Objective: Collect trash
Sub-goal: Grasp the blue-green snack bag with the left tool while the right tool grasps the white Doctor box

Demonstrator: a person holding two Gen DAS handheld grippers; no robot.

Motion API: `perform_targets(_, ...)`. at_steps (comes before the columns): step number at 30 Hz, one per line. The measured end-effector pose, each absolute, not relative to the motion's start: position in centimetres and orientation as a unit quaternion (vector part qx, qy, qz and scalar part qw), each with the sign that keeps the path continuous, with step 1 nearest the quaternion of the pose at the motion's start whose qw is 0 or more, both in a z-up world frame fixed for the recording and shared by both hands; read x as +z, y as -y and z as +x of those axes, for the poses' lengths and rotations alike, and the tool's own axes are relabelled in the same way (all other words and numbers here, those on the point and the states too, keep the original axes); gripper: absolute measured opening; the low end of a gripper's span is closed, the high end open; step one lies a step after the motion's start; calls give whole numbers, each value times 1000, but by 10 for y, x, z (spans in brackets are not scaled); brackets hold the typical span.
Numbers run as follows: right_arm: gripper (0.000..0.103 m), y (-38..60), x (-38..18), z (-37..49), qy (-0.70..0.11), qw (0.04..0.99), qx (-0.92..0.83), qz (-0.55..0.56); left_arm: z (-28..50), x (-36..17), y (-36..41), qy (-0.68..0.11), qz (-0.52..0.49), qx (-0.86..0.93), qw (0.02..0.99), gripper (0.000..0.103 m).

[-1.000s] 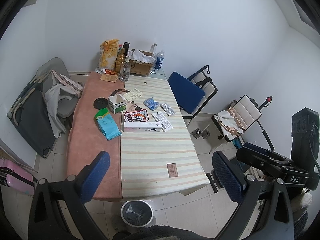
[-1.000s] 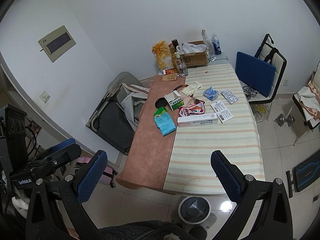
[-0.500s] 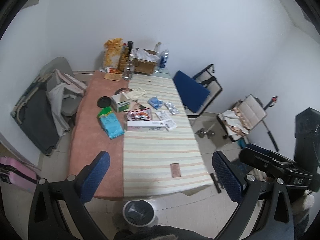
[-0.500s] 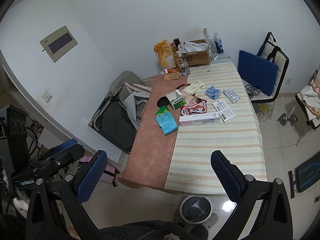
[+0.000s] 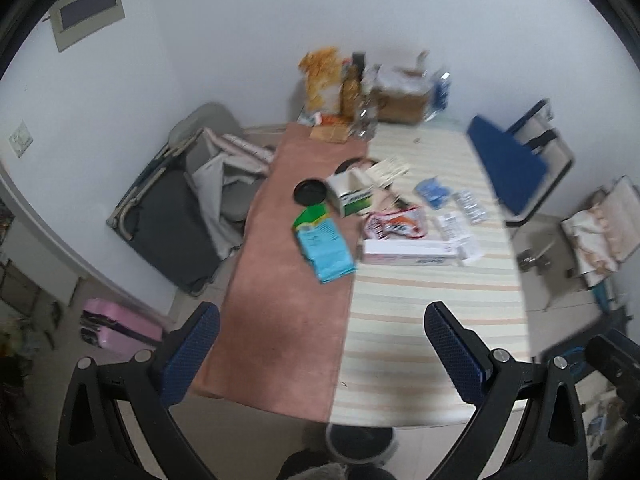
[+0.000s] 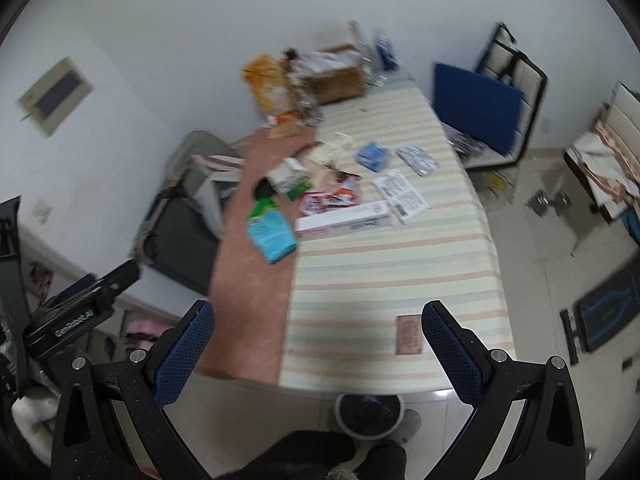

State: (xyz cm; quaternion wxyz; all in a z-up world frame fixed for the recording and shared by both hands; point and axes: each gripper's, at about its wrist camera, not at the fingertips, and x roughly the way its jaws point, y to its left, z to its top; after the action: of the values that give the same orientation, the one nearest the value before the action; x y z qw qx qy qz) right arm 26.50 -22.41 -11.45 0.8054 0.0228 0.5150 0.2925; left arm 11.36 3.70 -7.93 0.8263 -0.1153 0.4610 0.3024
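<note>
Litter lies in the middle of a long table (image 5: 432, 320) (image 6: 384, 272): a teal packet (image 5: 326, 246) (image 6: 272, 232), a long white box (image 5: 412, 249) (image 6: 344, 220), a green-and-white carton (image 5: 352, 194) (image 6: 290, 178), a red-and-white wrapper (image 5: 396, 222) (image 6: 332, 200), a blue wrapper (image 5: 432, 192) (image 6: 372, 156), a blister pack (image 5: 472, 206) (image 6: 418, 160) and a leaflet (image 6: 400, 194). A small brown card (image 6: 409, 335) lies near the front edge. A round bin (image 5: 358, 442) (image 6: 368, 410) stands on the floor below the front edge. My left gripper (image 5: 320, 354) and right gripper (image 6: 316, 354) are open and empty, above the table's near end.
Bottles, a cardboard box (image 5: 402, 98) and an orange snack bag (image 5: 322, 78) stand at the table's far end. A grey folded chair (image 5: 180, 216) is on the left, a blue chair (image 5: 508, 160) (image 6: 480, 112) on the right. A pink case (image 5: 120, 326) lies on the floor.
Both views are blurred from motion. The left gripper has swung left and closer to the table; the right gripper has moved right and closer, bringing the brown card and bin into its view.
</note>
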Motion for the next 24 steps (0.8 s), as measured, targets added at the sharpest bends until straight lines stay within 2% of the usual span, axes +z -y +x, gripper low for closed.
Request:
perform_targets(6,103,199,-202,350,-583,784,208,42,163,-152,-93,-516,-135,340,775,103)
perform_targets(13,103,143,-322,429,-669,721,122,129,211,-244,-171,-585,-157,341,719,103)
perform_targets(18,87,93,-401,466,-710,661,79,231,230,-301,-219,-624,-189,328,684,103)
perform_targets(24,87,37,-448,490,-716,640,29,279,247,-348,-261,-651,-239,304,654,103)
